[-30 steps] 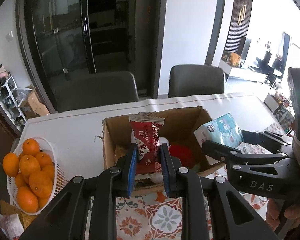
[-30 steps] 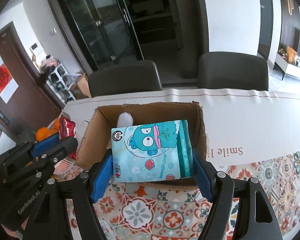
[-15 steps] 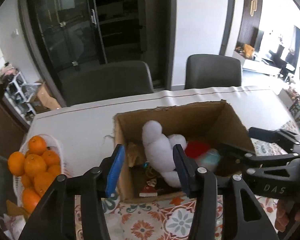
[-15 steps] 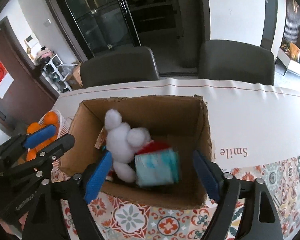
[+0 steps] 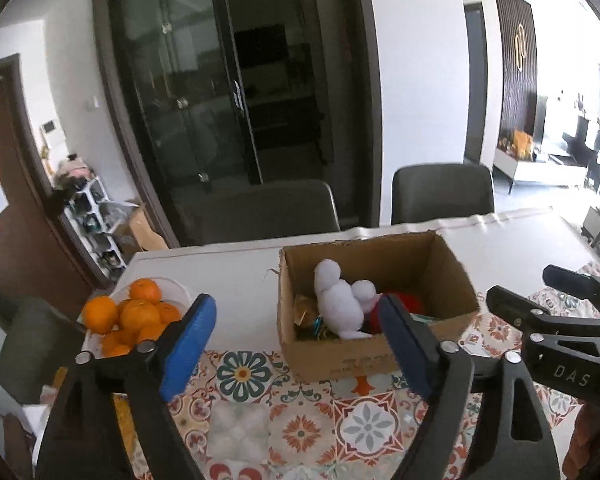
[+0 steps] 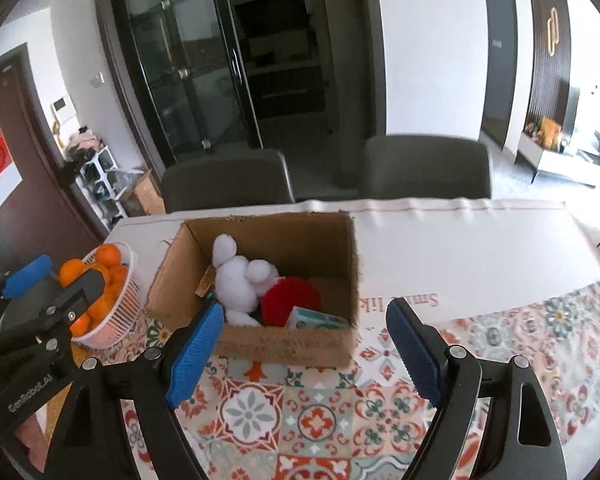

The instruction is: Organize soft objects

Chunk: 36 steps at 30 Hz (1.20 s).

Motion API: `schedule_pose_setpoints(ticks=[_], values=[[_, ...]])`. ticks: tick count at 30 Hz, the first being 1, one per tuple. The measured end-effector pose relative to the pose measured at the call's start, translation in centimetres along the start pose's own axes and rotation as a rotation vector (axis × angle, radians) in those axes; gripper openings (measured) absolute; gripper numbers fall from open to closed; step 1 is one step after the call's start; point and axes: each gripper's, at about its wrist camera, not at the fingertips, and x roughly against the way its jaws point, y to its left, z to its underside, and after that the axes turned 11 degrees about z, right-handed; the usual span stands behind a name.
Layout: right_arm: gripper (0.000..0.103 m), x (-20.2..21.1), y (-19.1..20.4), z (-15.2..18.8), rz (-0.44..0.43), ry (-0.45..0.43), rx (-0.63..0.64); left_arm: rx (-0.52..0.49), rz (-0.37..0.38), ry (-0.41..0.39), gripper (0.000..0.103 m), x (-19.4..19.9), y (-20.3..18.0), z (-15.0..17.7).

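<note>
Fig. Desk scene w/ both grippers clear of the box; read L to R.

Far L: 1 white basket [image 6: 114, 312] of oranges [image 5: 134, 314], approx. 8–10 showing, exact count unclear. Not soft goods; leave alone.

L gripper [image 5: 296, 346]: jaws wide, holding nothing, hanging above the patterned desk [image 5: 300, 424] on the near side of the box.

Centre: 1 cardboard box [image 6: 288, 346], open top, standing on the desk. Inside: 1 white plush toy [image 6: 238, 280] at the L-centre, 1 red fluffy item [image 6: 290, 298] touching it on the R, 1 teal tissue pack [image 6: 314, 320] against the near wall, plus some gold/green wrappers [image 5: 310, 316] at the L wall, count unclear.

R gripper [image 6: 306, 354]: jaws wide, holding nothing, also on the near side of the box.

Step in hand, as judged: both hands free, so fetch the next soft item, if any remains; none shows on the desk in either view. To do it well: approach w/ jaws wide, pinch a soft thing at mid-body w/ light squeeze, lift clear of the box rim, release low inside over the open R half so nothing tips out.

Chairs [image 6: 426, 168]: 2 behind the desk.
</note>
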Motion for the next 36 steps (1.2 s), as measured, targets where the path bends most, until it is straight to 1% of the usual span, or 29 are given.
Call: schedule_pose_setpoints(ticks=[1,2,3,6,8,13,19,22,28,36], values=[[0.085,1.3,-0.3,0.4,0.002,-0.022,0.001,0.007,-0.006,-0.015,0.087,0.9,-0.2,0.3],[0.085,2.3,-0.6,0.8,0.005,-0.041,0.003,0.013,-0.010,-0.027,0.091,1.8,-0.4,0.6],[0.088,3.3,-0.8,1.1,0.012,-0.057,0.006,0.020,-0.016,-0.040,0.095,2.8,-0.5,1.1],[0.094,6.1,-1.1,2.4,0.034,-0.112,0.019,0.017,-0.037,-0.078,0.099,5.5,-1.1,2.4],[0.095,8.0,-1.2,3.4,0.051,-0.155,0.025,0.017,-0.050,-0.095,0.102,7.0,-1.3,3.2],[0.100,11.9,-1.4,5.7,0.089,-0.221,0.044,0.041,-0.051,-0.128,0.103,10.6,-1.5,5.2],[0.100,15.7,-1.2,8.1,0.118,-0.267,0.052,0.004,-0.044,-0.149,0.103,13.8,-2.1,7.1],[0.100,17.5,-1.3,9.4,0.114,-0.286,0.039,-0.003,-0.031,-0.165,0.103,15.6,-2.1,8.3],[0.100,20.6,-0.3,12.3,0.092,-0.293,0.033,-0.027,-0.013,-0.184,0.103,19.1,-1.4,10.5],[0.100,24.6,1.1,16.4,0.105,-0.310,0.010,-0.029,0.018,-0.185,0.103,23.3,-0.7,13.9]])
